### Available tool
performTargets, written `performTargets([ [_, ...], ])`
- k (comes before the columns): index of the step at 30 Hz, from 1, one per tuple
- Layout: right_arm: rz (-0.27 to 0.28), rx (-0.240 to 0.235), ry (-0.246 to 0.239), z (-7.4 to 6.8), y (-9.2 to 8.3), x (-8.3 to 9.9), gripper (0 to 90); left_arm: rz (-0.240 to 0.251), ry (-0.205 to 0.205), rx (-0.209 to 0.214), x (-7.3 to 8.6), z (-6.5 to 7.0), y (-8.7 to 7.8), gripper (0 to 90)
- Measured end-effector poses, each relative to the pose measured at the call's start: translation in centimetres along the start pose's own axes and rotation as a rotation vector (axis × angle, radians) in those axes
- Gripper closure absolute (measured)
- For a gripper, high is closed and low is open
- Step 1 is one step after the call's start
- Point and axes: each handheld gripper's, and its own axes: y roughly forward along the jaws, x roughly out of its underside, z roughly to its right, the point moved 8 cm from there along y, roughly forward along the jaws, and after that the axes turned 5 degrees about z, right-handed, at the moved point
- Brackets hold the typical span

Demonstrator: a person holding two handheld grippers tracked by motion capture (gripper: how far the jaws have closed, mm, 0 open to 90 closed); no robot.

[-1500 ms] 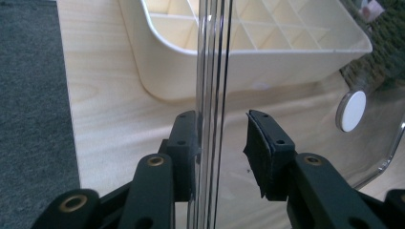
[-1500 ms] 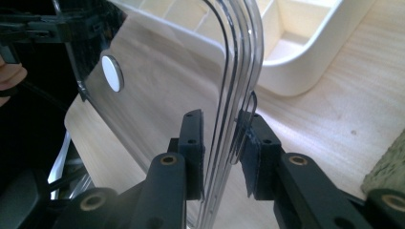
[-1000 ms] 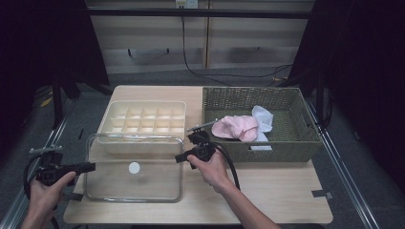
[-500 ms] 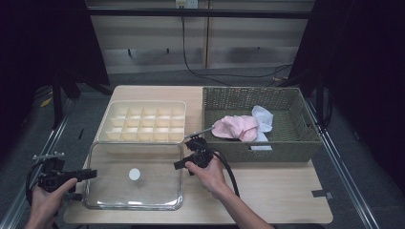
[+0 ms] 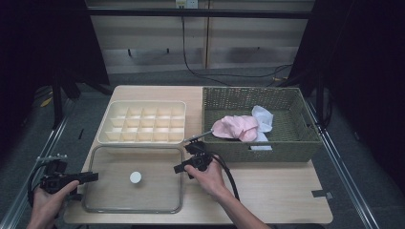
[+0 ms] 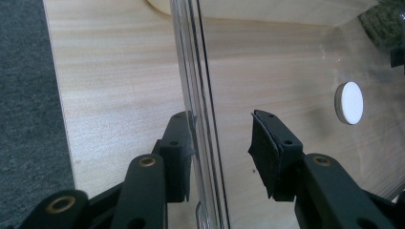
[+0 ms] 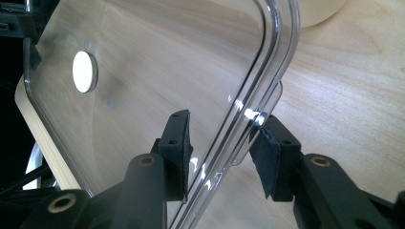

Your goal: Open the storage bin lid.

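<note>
The clear plastic lid (image 5: pixel 133 179) lay flat on the near part of the wooden table (image 5: pixel 277 191), just in front of the cream compartment tray (image 5: pixel 143 122) it appears made to cover, with its small white round knob (image 5: pixel 136 177) facing up. That spot made sense as a parking place: it left the tray's cells open from above while keeping the lid within easy reach.

The left gripper (image 6: pixel 222 143) straddled the lid's left rim, and the right gripper (image 7: pixel 224 148) straddled its right rim near a small tab. One on each side would have kept such a broad, flexible sheet level while it was carried. Both pairs of jaws had just been opening. In the left gripper view one pad sat close against the rim and the other stood off it; in the right gripper view a gap showed on both sides of the edge. So each stood about half open with the rim between its pads but nothing clamped (a release, as I read it, not a fresh grab).

The wicker basket (image 5: pixel 305 143) stood to the right of the tray with a pink cloth (image 5: pixel 234 128) and a white cloth (image 5: pixel 262 117) inside. Both cloths lay well apart from the lid and from either hand.
</note>
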Motion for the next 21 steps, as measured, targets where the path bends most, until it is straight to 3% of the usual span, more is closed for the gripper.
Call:
performTargets([
  [7, -0.014, 0.02, 0.012, 0.2, 0.7, 0.3, 57.2, -0.008, -0.026, 0.006, 0.5, -0.3, 0.4, 58.6],
  [21, -0.032, 0.04, 0.018, 0.9, 1.8, 0.8, 54.6, -0.063, 0.006, -0.038, 1.2, -0.6, 0.9, 55.2],
])
